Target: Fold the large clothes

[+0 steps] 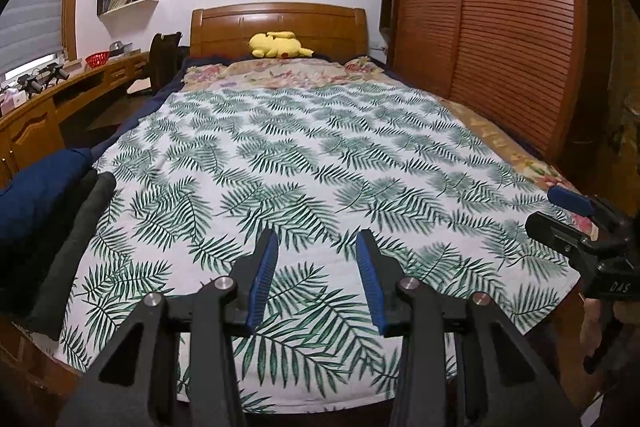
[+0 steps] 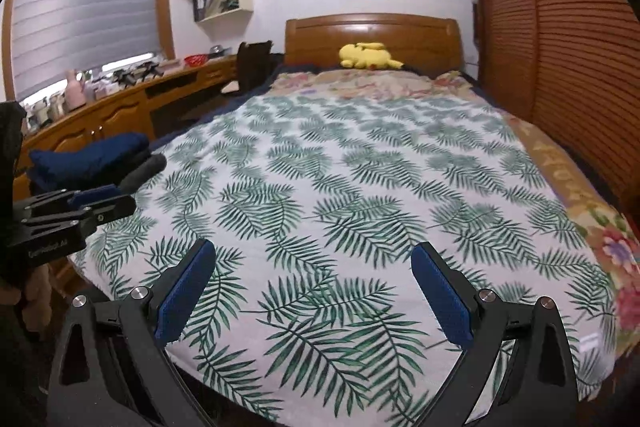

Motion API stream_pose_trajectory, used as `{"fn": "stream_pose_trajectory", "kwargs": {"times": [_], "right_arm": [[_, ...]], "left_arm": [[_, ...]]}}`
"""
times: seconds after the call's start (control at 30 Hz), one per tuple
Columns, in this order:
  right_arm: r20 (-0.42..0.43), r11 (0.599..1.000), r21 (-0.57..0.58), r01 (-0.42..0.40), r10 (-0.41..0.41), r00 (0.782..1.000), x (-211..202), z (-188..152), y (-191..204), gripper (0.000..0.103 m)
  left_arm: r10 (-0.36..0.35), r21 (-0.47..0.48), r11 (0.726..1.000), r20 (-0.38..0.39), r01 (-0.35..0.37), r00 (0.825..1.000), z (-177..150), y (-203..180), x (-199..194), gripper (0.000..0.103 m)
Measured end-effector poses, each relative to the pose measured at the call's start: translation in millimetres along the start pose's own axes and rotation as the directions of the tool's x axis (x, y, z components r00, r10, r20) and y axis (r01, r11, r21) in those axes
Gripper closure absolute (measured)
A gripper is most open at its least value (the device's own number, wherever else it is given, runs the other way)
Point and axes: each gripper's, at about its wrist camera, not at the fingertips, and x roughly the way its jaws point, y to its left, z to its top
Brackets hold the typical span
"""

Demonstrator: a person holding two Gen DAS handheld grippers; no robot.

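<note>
We hold both claws over the foot of the bed (image 1: pixel 516 147), which is covered by a white sheet printed with green fern leaves (image 1: pixel 304 163). The left claw (image 1: pixel 316 247) has its blue-padded fingers spread with nothing between them; the right claw (image 2: pixel 312 263) is spread wider still, also empty.

The task's things lie at the left edge of both views: a folded stack of clothes, a dark navy garment (image 2: pixel 88 155) resting on a dark grey one (image 2: pixel 148 165), sitting on the left border of the sheet. In the left wrist view it fills the lower left of the frame, just beside the left claw; in the right wrist view it sits at mid-left, beyond the left claw, which shows there from the side.

So the stack lies to the left of both claws, and the left one is plainly nearer. The grey roll's long axis runs roughly along the bed, toward the wooden headboard (image 1: pixel 280 27).

No garment is spread on the sheet. This would fit either folded pieces already set aside or a pile waiting to be laid out; we cannot tell which.
</note>
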Motion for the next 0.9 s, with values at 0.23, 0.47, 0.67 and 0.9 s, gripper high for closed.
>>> {"fn": "stream_pose_trajectory", "kwargs": {"times": [0.23, 0.47, 0.67, 0.9], "right_arm": [[0.062, 0.999, 0.028, 0.040, -0.041, 0.997, -29, 13, -5, 0.003], [0.154, 0.996, 0.057, 0.064, -0.072, 0.985, -63, 30, -13, 0.003], [0.188, 0.995, 0.055, 0.081, -0.090, 0.978, -76, 35, -14, 0.003], [0.187, 0.996, 0.049, 0.074, -0.082, 0.979, -76, 35, -11, 0.003]], "left_arm": [[-0.003, 0.008, 1.000, 0.063, 0.002, 0.998, 20, -12, -26, 0.063], [0.004, 0.018, 1.000, 0.113, -0.006, 0.994, 33, -17, -50, 0.063], [0.004, 0.012, 1.000, 0.147, -0.006, 0.989, 36, -15, -69, 0.063], [0.021, 0.005, 1.000, 0.153, -0.022, 0.988, 36, -9, -73, 0.062]]}}
